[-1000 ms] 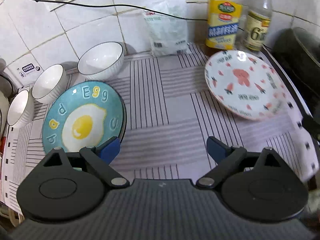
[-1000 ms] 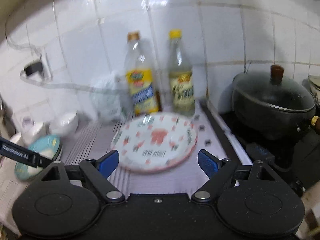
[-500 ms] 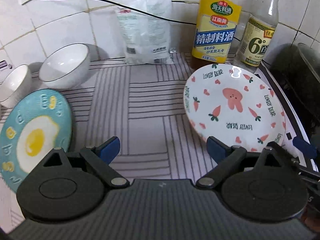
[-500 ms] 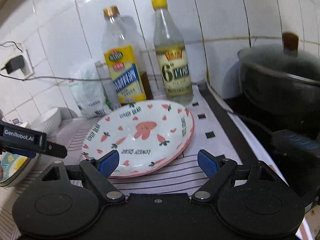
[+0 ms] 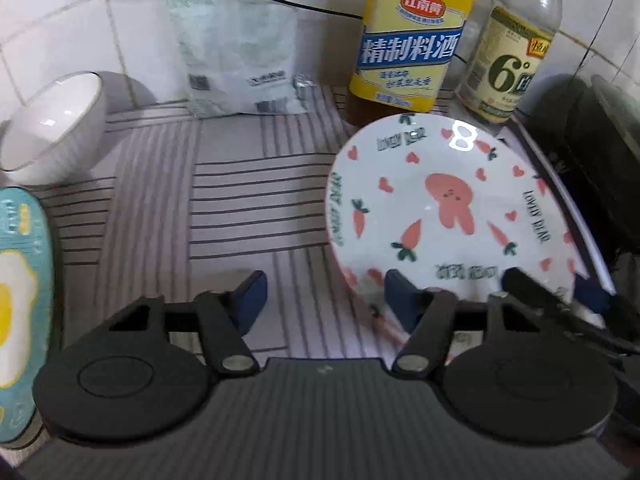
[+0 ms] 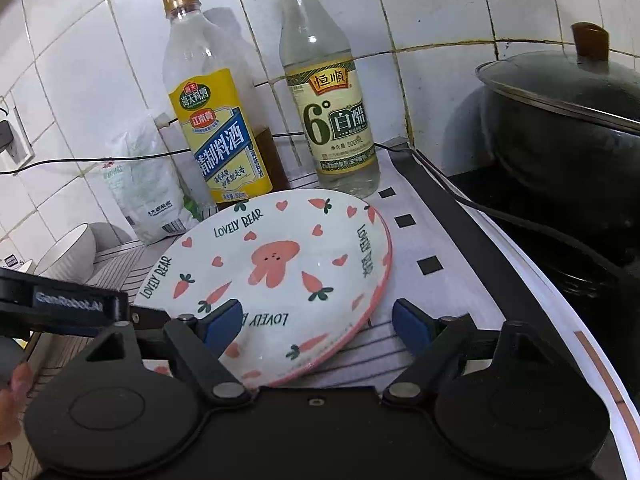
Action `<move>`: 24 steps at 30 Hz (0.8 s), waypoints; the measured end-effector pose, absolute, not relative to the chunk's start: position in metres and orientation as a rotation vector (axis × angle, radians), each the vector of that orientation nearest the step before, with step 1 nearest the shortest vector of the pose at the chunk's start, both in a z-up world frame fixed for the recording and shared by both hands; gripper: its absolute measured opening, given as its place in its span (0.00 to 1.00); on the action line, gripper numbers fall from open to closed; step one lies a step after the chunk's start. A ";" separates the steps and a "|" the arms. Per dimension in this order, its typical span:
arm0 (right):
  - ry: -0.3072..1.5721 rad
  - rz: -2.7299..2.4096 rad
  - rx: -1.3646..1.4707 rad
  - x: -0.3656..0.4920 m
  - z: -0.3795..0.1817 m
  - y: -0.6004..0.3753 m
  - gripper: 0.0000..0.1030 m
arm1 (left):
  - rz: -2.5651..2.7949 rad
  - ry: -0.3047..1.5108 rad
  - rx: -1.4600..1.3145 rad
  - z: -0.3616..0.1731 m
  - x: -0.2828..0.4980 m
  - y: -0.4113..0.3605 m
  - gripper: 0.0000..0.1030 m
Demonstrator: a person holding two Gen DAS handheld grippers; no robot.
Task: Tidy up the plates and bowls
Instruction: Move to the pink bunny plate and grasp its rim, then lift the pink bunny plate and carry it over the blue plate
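Note:
A white plate with pink bear and carrot prints (image 5: 448, 208) lies on the striped mat at the right; it also shows in the right wrist view (image 6: 280, 268). My left gripper (image 5: 324, 300) is open, its right finger over the plate's near left rim. My right gripper (image 6: 316, 326) is open, its jaws on either side of the plate's near rim, not touching that I can tell. A teal fried-egg plate (image 5: 20, 288) lies at the far left. A white bowl (image 5: 52, 124) stands behind it.
Two bottles, yellow-labelled cooking wine (image 6: 216, 128) and white vinegar (image 6: 332, 112), stand just behind the bear plate against the tiled wall. A white bag (image 5: 236, 44) leans on the wall. A black lidded pot (image 6: 568, 120) sits on the stove at the right.
Both grippers have moved in toward the bear plate. The left gripper swung right, away from the egg plate, and its jaws have narrowed a little. The right gripper has come forward to the plate's rim.

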State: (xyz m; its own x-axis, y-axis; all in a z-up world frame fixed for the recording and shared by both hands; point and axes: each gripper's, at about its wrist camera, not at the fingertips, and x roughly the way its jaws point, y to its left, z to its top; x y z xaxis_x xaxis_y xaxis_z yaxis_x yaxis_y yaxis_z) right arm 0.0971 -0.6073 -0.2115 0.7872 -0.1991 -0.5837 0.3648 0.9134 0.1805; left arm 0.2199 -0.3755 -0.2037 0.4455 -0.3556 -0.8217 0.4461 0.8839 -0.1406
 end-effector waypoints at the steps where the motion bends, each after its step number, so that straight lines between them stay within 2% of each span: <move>1: 0.598 -0.309 0.293 0.100 -0.212 -0.608 0.78 | -0.511 1.005 0.090 -0.204 0.222 -0.376 0.50; 5: 0.619 -0.315 0.289 0.109 -0.215 -0.610 0.66 | -0.567 1.039 0.050 -0.205 0.228 -0.379 0.28; 7: 0.623 -0.323 0.289 0.111 -0.215 -0.611 0.60 | -0.588 1.050 0.036 -0.205 0.229 -0.381 0.21; 11: 0.644 -0.335 0.184 0.117 -0.218 -0.605 0.57 | -0.578 1.033 0.013 -0.208 0.227 -0.382 0.22; 13: 0.620 -0.335 0.210 0.112 -0.220 -0.608 0.52 | -0.569 0.991 0.018 -0.210 0.220 -0.383 0.24; 18: 0.591 -0.358 0.222 0.109 -0.222 -0.607 0.48 | -0.547 0.931 0.062 -0.211 0.211 -0.390 0.28; 22: 0.564 -0.380 0.289 0.103 -0.222 -0.618 0.27 | -0.582 0.914 0.083 -0.211 0.211 -0.388 0.27; 24: 0.566 -0.370 0.325 0.101 -0.221 -0.623 0.25 | -0.600 0.900 0.092 -0.210 0.209 -0.385 0.27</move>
State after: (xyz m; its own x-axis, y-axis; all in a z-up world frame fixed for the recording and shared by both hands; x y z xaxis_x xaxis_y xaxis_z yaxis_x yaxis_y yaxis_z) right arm 0.1011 -0.6233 -0.2213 0.7818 -0.2487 -0.5717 0.4241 0.8843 0.1952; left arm 0.2091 -0.3850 -0.2102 0.4700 -0.4510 -0.7587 0.5264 0.8332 -0.1692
